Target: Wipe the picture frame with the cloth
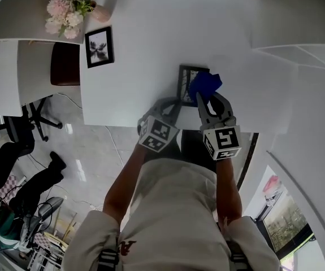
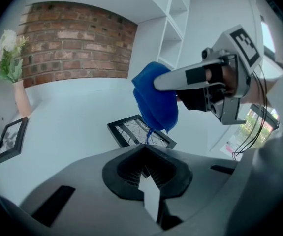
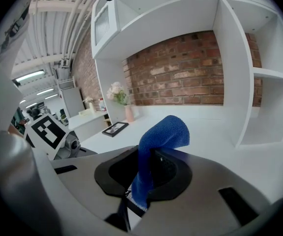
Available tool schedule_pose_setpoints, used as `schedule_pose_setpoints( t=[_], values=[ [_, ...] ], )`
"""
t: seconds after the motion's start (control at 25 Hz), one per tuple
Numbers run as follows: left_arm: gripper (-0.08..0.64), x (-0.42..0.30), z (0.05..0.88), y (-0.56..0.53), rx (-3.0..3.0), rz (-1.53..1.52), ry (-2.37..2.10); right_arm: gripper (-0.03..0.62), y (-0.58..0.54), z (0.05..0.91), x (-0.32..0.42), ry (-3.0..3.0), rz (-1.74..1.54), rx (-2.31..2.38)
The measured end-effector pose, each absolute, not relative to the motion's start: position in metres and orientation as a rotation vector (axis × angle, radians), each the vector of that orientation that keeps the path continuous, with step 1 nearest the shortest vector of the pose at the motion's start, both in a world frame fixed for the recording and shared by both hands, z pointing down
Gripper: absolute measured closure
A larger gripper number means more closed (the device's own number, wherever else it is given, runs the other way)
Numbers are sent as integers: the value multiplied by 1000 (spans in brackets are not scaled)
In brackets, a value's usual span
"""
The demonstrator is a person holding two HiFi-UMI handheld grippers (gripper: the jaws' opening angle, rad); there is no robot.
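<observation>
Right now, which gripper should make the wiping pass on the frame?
Right. The right gripper is shut on the blue cloth, which hangs over the picture frame. The left gripper carries no cloth; its jaws meet at the frame's near corner.

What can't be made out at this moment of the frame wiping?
Head view: the cloth covers the right part of the picture frame.
Left gripper view: the jaws hide that frame's near corner; whether the cloth touches its glass is unclear.
Right gripper view: the far frame's picture is too small to read.
</observation>
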State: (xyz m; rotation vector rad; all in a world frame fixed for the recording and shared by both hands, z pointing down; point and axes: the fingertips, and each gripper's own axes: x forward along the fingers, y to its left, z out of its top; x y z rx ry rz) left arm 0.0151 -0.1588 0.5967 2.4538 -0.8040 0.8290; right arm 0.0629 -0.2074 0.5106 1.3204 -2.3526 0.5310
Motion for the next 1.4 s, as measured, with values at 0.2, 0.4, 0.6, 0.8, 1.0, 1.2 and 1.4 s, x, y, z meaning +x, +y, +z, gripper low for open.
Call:
schedule_pose_setpoints(
  t=[0.2, 0.4, 0.6, 0.8, 1.0, 1.2, 1.4],
  values=[
    [558, 19, 602, -161, 2418, 832, -833, 549, -222, 514, 56, -2403, 550, 1262],
    [558, 22, 608, -163, 2379, 831, -867, 549, -234, 526, 48, -2421, 597, 1195],
    [558, 22, 610, -164, 2354, 828, -893, 549, -238, 544, 41, -2425, 645, 1141],
    [557, 22, 613, -163, 2343, 816, -905, 549, -240, 564, 36, -2407, 695, 1124],
    [558, 22, 612, -166, 2341, 788, -916, 549, -241, 581, 32, -2379, 727, 1113],
    [557, 24, 617, -165, 2337, 799, -899, 549, -244, 594, 31, -2343, 726, 1124],
    [557, 25, 625, -159, 2300, 826, -895, 549, -248, 607, 39, -2288, 732, 1143]
  ],
)
